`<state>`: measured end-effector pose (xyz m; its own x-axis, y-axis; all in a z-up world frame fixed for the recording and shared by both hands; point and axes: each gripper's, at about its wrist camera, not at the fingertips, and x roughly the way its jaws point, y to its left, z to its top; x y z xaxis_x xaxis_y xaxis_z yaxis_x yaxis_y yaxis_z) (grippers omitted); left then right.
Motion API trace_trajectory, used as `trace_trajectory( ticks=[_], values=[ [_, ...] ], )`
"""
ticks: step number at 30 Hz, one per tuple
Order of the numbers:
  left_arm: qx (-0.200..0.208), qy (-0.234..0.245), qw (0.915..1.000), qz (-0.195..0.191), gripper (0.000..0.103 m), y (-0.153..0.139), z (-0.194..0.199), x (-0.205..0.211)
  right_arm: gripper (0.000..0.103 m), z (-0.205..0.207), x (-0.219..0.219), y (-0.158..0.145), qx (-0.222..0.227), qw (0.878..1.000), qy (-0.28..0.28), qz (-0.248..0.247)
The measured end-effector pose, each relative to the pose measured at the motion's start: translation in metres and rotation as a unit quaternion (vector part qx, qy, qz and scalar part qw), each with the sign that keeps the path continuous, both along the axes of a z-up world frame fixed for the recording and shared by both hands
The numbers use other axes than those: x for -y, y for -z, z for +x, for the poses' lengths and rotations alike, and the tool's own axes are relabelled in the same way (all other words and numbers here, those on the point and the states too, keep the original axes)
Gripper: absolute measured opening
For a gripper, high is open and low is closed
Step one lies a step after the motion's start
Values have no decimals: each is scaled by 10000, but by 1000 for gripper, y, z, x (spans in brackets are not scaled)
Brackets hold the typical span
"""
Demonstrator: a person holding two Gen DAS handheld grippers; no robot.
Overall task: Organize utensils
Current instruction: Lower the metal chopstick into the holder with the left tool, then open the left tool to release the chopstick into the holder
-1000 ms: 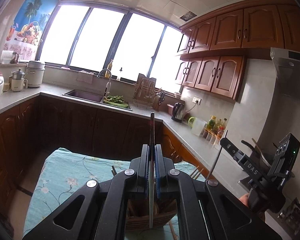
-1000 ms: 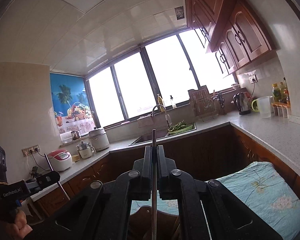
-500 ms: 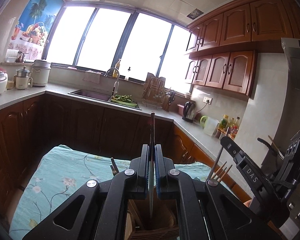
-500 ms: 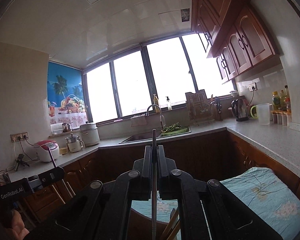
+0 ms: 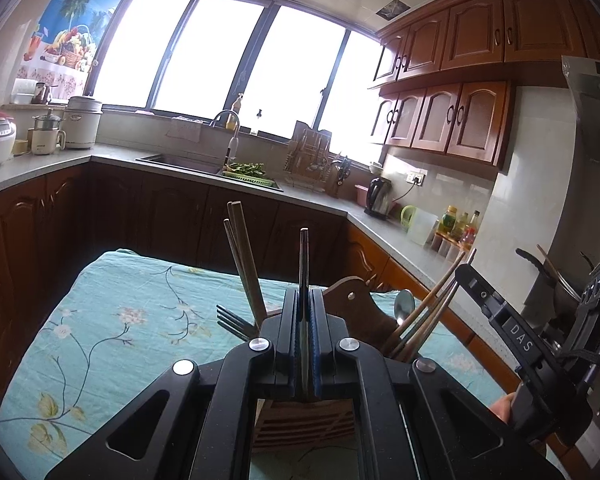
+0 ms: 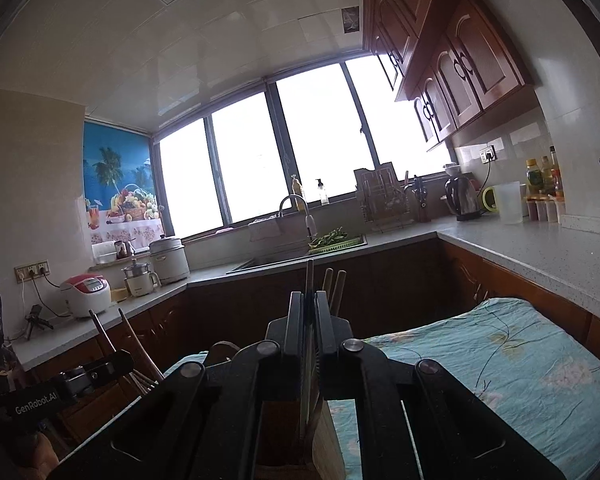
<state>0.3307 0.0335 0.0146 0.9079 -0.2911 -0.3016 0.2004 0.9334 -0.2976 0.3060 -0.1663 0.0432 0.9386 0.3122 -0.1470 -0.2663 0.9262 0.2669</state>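
My left gripper (image 5: 304, 300) is shut on a thin upright utensil handle (image 5: 303, 256) whose lower end reaches into a wooden utensil holder (image 5: 356, 316) on the table. The holder also has chopsticks (image 5: 244, 264), a fork (image 5: 232, 320), a spoon (image 5: 404, 304) and more chopsticks (image 5: 428, 308). My right gripper (image 6: 310, 300) is shut on a thin upright utensil (image 6: 309, 276) over the same holder (image 6: 288, 432). The other gripper shows at the right of the left wrist view (image 5: 496, 312) and at the lower left of the right wrist view (image 6: 100, 368).
The table has a teal floral cloth (image 5: 120, 320), which also shows in the right wrist view (image 6: 500, 360). Dark wooden cabinets and a grey counter (image 5: 320, 200) with a sink, kettle and bottles ring the room. Rice cookers (image 6: 88, 292) stand on the left counter.
Both grippers have dropped lower with their utensils. The holder and its chopsticks, fork and spoon have risen into view around the fingers.
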Motion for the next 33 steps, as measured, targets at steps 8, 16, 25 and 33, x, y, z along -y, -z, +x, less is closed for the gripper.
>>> trace_trajectory(
  ticks=[8,16,25,33],
  values=[
    [-80,31,10000,-24,3,-7,-1,-7,5,6,4,3,-336,9994,-86,-47],
    [-271,74,9996,-45,4,-11,5,-7,10,16,5,2,-716,9970,-306,-9],
    [-422,1,9989,-190,13,-19,-8,-11,33,3,19,-7,-746,9963,-387,174],
    [-478,-210,9983,-255,41,-20,-29,-18,55,-16,33,-8,-865,9949,-403,326]
  ],
)
